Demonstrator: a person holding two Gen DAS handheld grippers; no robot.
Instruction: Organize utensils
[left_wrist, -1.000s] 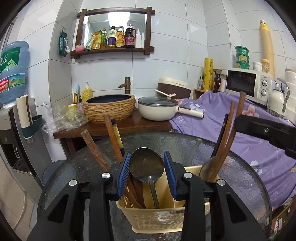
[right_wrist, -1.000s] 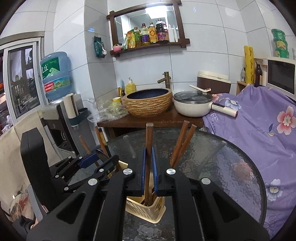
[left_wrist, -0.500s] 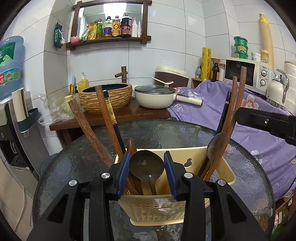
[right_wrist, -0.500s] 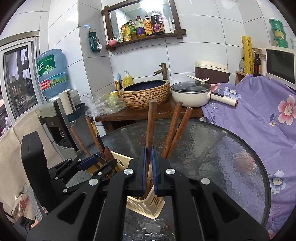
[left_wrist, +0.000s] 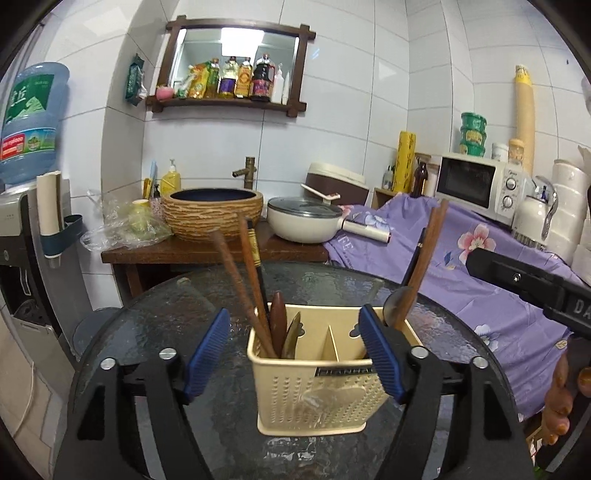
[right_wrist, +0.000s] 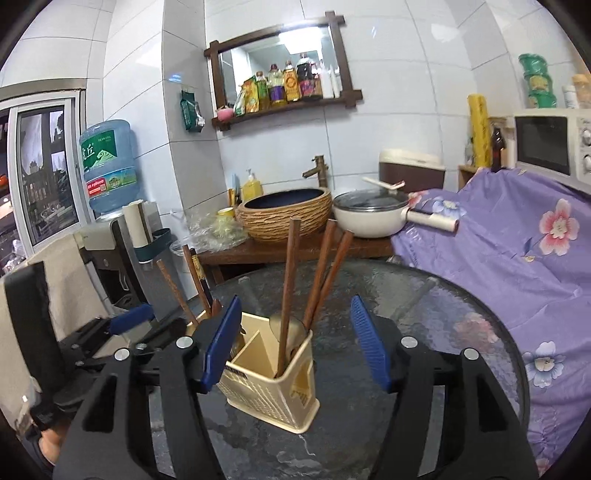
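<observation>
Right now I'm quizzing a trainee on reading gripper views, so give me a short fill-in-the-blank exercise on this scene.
1. Both the left gripper and the right gripper have their jaws ____.
2. The yellow utensil caddy stands on a round ____ table.
3. The pan by the basin wears a ____.
4. The caddy's middle compartment is ____.

Missing words: open; glass; lid; empty

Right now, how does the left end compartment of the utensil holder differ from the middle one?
In the left wrist view, the left compartment holds wooden chopsticks and spoons, all leaning; the middle compartment shows nothing standing in it. Both belong to the same yellow holder on the glass table.
</observation>
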